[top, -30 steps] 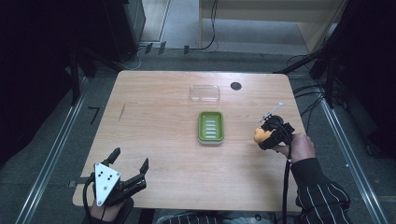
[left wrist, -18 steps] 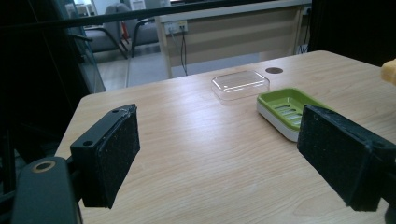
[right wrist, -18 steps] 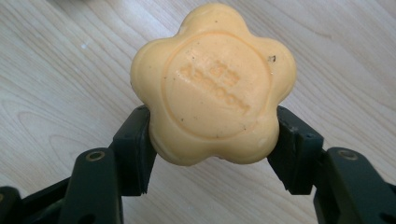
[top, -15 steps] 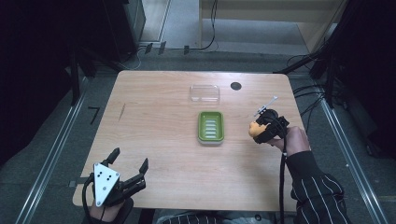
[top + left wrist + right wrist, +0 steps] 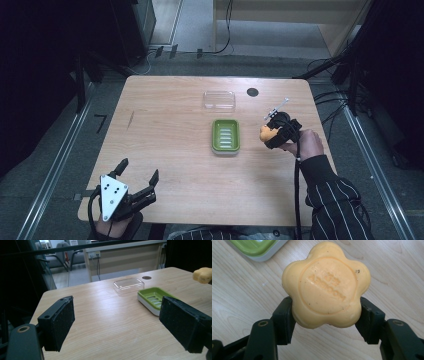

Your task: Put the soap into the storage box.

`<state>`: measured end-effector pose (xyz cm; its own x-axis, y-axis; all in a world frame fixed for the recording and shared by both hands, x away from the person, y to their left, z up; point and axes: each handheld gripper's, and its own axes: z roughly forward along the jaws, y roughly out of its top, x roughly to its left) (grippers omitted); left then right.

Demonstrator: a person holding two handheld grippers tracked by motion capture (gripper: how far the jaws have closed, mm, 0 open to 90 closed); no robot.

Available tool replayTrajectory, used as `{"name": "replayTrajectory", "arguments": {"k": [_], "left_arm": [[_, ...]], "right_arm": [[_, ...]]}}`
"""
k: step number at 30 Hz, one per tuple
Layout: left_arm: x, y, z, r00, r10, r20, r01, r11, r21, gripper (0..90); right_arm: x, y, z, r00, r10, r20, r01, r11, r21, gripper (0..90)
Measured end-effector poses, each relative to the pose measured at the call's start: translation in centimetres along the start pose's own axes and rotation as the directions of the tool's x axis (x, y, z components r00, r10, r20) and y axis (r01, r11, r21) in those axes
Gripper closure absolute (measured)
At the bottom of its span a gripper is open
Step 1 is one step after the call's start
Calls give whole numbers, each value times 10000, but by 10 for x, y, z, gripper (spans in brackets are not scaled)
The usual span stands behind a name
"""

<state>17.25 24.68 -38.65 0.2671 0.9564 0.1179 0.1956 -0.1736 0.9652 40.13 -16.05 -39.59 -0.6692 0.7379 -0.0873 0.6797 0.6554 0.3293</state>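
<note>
Orange flower-shaped soap sits clamped between the jaws of the right gripper, just right of the green soap dish. Its stamped lettering is too faint to read. Left gripper hangs wide open, holding nothing, well left of the dish.

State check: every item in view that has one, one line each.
Soap: orange, flower-shaped, clamped between the right tongs' jaws, held off the table.
Soap dish: green, upright on the table, empty.
Clear lid: lying on the table beyond the dish, apart from it.
Left tongs: open, holding nothing, at the table's near edge.
Right tongs: shut on the soap, to the right of the dish.
</note>
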Motion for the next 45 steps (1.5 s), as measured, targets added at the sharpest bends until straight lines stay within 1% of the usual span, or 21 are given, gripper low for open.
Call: {"name": "replayTrajectory", "arguments": {"k": [5,7,8,9,13,21,24,26,28,32,39,40,42,43,45], "left_arm": [[0,0,0,10000,7,-5,-7,10000,18,137],[0,0,0,10000,20,3,-20,10000,20,137],[0,0,0,10000,-8,-12,8,10000,6,136],[0,0,0,10000,-24,-18,24,10000,7,137],[0,0,0,10000,-25,-23,25,10000,6,137],[1,0,-1,10000,23,-16,-23,10000,26,136],[1,0,-1,10000,-28,-49,28,10000,25,137],[1,0,-1,10000,-15,-46,16,10000,27,136],[1,0,-1,10000,39,-34,-39,10000,42,136],[1,-1,-2,10000,-42,-77,42,10000,18,137],[2,-1,-4,9999,-58,-138,58,10000,21,137],[2,-1,-4,9999,-57,-132,58,10000,17,137],[2,-1,-5,9998,-62,-179,62,10000,34,137],[2,-2,-6,9998,-74,-207,74,10000,37,137],[3,-2,-6,9997,-80,-217,80,10000,14,136]], "right_arm": [[0,6,1,9999,-138,-48,138,9998,-116,401],[1,9,2,9999,-86,-91,85,9998,-166,401],[0,10,3,9999,-156,-26,155,9997,-168,401],[1,11,3,9999,-112,-54,110,9997,-196,401],[2,16,4,9997,-244,-44,242,9992,-303,401],[7,26,6,9992,-408,-2,407,9970,-651,401],[9,29,7,9988,-496,-36,492,9963,-698,401],[11,31,7,9984,-572,30,572,9955,-762,401],[12,33,7,9982,-593,19,592,9950,-799,401],[15,37,7,9980,-630,-4,627,9939,-912,401],[18,43,8,9970,-776,16,774,9916,-1036,401],[19,44,8,9973,-739,23,737,9918,-1046,401],[20,47,8,9964,-852,25,849,9901,-1120,401],[21,48,9,9967,-814,6,810,9903,-1131,401],[23,51,9,9959,-905,-11,897,9887,-1199,401]]}}
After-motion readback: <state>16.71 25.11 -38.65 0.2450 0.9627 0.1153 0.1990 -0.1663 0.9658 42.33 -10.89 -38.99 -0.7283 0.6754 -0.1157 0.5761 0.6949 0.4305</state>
